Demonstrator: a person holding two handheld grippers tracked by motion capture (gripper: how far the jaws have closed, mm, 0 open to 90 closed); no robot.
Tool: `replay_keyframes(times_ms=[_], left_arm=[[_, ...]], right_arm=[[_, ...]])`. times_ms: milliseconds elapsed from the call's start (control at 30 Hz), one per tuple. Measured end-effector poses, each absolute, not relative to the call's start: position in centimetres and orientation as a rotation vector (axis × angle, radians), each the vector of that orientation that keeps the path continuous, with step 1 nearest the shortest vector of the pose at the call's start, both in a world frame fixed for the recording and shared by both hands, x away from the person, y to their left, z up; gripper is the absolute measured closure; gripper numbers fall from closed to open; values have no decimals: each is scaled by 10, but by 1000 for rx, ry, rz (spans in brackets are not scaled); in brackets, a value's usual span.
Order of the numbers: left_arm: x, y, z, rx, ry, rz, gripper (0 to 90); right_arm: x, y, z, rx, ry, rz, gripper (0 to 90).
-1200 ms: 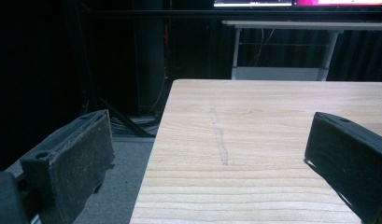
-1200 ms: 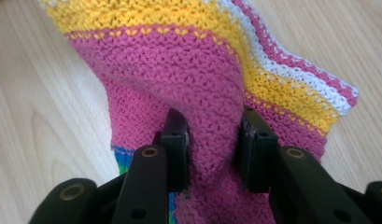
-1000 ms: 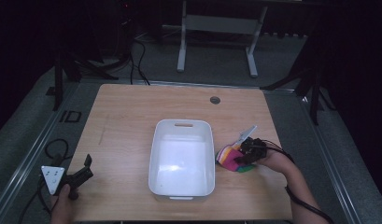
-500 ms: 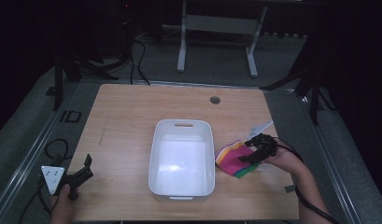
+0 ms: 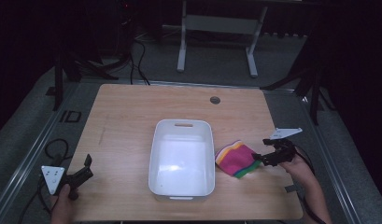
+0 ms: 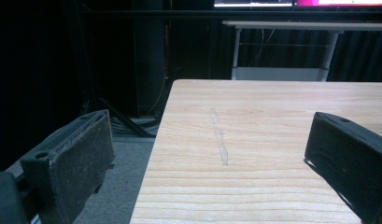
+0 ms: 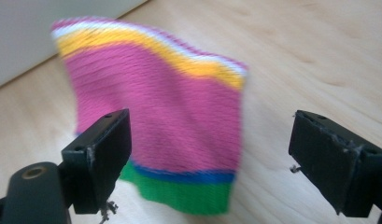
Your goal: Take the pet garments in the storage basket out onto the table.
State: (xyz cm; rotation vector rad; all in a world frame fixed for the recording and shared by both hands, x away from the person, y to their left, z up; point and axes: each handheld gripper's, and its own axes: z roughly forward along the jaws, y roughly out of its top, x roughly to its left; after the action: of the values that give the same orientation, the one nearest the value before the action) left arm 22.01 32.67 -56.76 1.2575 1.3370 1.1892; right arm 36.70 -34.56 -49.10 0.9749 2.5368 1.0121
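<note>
A striped cloth (image 5: 236, 159) in pink, yellow, white, blue and green lies flat on the wooden table, just right of a white tub (image 5: 156, 144). My right gripper (image 5: 258, 158) sits at the cloth's right edge and points left at it. Its jaws have just been opening and now stand wide. In the right gripper view the cloth (image 7: 165, 121) lies on the wood ahead of the right gripper (image 7: 212, 126), with neither pad pressing on it. My left gripper (image 5: 88, 167) rests at the table's front left corner. In the left gripper view the left gripper (image 6: 212, 135) is open over bare wood.
The tub's white wall (image 7: 39, 28) stands beyond the cloth. A round cable hole (image 5: 215, 100) sits near the table's far edge. Behind the table is a metal stand (image 5: 216, 28). Cables (image 5: 53, 149) lie on the floor at the left.
The right gripper has opened, let go of the cloth and drawn back to the right. The cloth now lies flat beside the tub. The left gripper has stayed put.
</note>
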Motion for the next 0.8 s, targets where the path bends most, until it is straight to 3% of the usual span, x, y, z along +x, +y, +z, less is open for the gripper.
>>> replay_keyframes(times_ms=[433,800], left_arm=[[220,326,-568,1261,1338,1192,18],[220,326,-568,1260,1337,1193,18]], right_arm=[[338,-389,-520,1232,2225,1092,135],[311,-398,-535,1356,1933,1071,126]])
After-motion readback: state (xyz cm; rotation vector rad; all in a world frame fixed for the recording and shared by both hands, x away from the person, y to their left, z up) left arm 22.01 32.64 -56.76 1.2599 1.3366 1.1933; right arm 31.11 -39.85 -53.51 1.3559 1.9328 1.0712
